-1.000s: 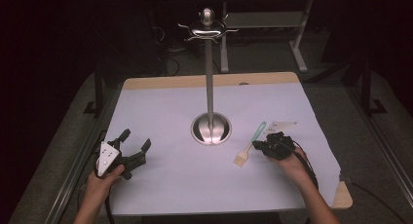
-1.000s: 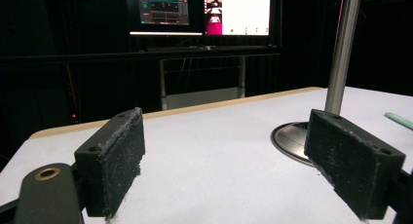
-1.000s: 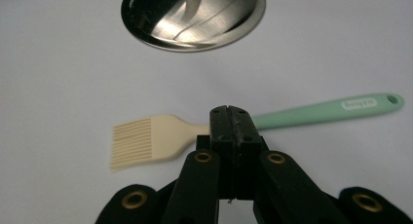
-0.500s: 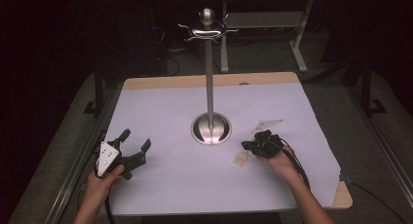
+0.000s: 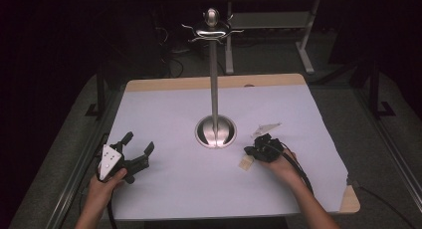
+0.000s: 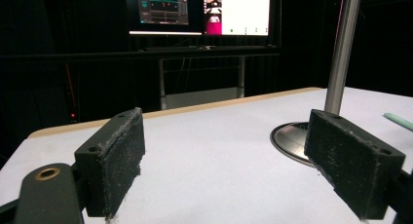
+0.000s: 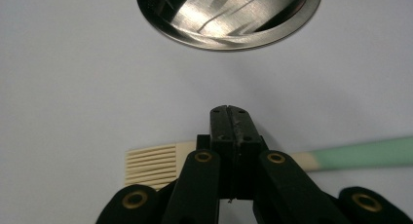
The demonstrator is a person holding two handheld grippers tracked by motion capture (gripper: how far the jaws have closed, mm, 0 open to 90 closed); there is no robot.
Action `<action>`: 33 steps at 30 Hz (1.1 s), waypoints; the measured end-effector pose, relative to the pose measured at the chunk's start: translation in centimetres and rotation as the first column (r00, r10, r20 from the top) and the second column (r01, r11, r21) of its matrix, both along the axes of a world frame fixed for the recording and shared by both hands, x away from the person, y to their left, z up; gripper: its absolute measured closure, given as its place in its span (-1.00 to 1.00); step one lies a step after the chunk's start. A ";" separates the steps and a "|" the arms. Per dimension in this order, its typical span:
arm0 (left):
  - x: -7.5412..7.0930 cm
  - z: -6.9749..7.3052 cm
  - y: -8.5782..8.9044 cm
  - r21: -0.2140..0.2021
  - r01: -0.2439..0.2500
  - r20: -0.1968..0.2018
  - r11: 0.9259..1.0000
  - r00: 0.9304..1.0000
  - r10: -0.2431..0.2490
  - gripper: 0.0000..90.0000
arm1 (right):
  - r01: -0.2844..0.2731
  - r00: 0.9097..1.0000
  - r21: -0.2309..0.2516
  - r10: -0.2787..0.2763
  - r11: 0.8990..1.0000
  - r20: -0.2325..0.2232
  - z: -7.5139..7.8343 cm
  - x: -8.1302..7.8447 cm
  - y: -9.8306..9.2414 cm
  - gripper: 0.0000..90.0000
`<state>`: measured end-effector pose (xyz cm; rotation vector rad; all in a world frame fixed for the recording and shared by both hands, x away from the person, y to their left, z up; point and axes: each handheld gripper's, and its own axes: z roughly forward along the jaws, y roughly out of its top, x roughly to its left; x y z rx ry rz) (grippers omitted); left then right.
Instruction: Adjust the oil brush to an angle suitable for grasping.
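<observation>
Steel stand base (image 5: 215, 131) (beside brush (image 5: 245, 163))

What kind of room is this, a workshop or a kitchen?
Probably a lab set up for recording: a white-covered table among dark surroundings, lit monitors behind it, and a person holding a claw in each hand.

Hand-held gripper (image 7: 227, 110) closed above brush (image 7: 160, 163), near steel base (image 7: 229, 17).

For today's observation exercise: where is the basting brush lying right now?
In the high view, the basting brush lies flat on the white table, right of the stand's round base, under the shut right gripper.
</observation>
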<state>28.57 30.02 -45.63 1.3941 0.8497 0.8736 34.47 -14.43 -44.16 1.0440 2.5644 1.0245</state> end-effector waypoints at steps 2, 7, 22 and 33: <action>0.0 0.0 0.0 0.001 0.000 0.000 1.000 1.000 0.000 -0.68 | 0.003 1.000 0.002 -0.003 1.000 -0.001 -0.1 0.0 0.0 1.00; 0.0 0.0 0.0 -0.001 0.000 0.000 1.000 1.000 0.000 -0.68 | 0.014 1.000 -0.001 -0.014 1.000 -0.014 0.0 0.2 -0.1 1.00; 0.0 0.0 0.0 0.000 0.000 0.000 1.000 1.000 0.000 -0.68 | 0.021 0.999 -0.068 -0.024 0.997 -0.041 0.2 0.5 0.2 1.00; 0.0 0.0 0.0 0.003 0.000 0.001 1.000 1.000 0.000 -0.68 | 0.011 0.998 -0.096 -0.018 0.995 -0.068 0.5 -0.4 -0.7 1.00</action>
